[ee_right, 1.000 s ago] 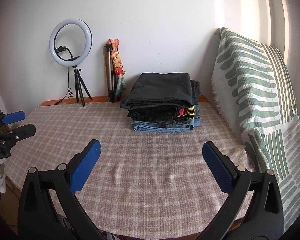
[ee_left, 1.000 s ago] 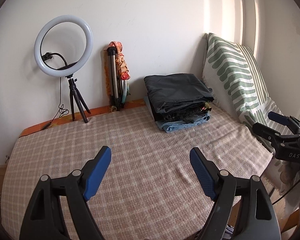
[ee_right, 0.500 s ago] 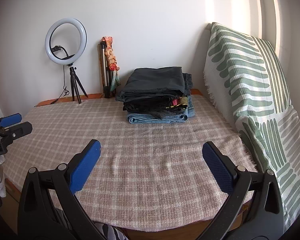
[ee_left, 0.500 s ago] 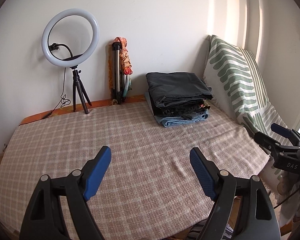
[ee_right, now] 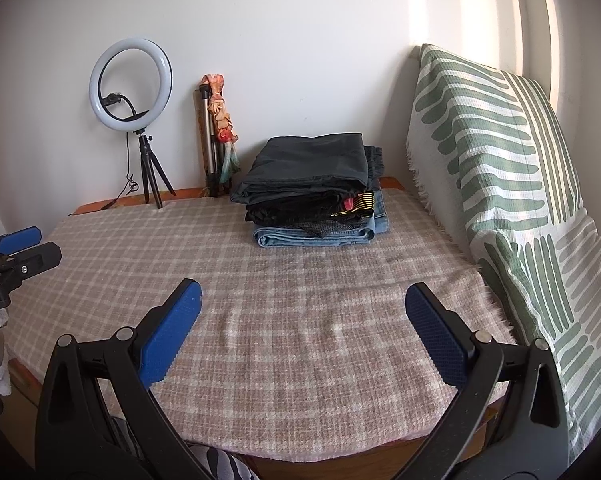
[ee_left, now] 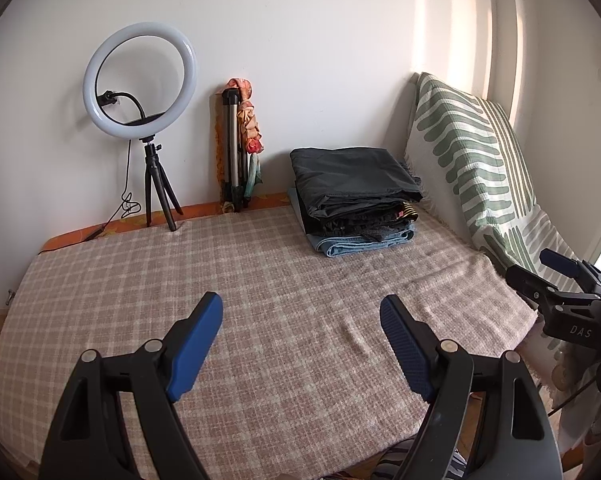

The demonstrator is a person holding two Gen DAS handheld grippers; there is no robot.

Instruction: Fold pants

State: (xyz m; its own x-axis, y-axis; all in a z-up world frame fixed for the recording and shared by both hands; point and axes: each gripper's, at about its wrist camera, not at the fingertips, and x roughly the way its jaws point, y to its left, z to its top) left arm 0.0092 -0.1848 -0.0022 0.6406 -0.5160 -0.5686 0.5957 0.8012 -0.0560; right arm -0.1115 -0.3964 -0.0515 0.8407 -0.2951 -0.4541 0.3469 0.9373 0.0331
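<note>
A stack of folded clothes (ee_left: 354,200) sits at the far right of the checked table cloth (ee_left: 240,280), dark pants on top and blue jeans at the bottom; it also shows in the right wrist view (ee_right: 314,196). My left gripper (ee_left: 300,320) is open and empty over the near part of the table. My right gripper (ee_right: 302,308) is open and empty, also over the near edge. Each gripper shows at the side of the other's view, the right one (ee_left: 556,280) and the left one (ee_right: 16,248). A striped cloth peeks below the table's front edge (ee_right: 224,460).
A ring light on a small tripod (ee_left: 140,80) stands at the back left. A folded tripod with an orange cloth (ee_left: 238,140) leans on the wall. A green patterned throw (ee_right: 520,184) covers something tall along the right side.
Both grippers have drawn back from the table and risen a little, so the stack looks farther and the table's front edge shows. Both stayed open and empty.
</note>
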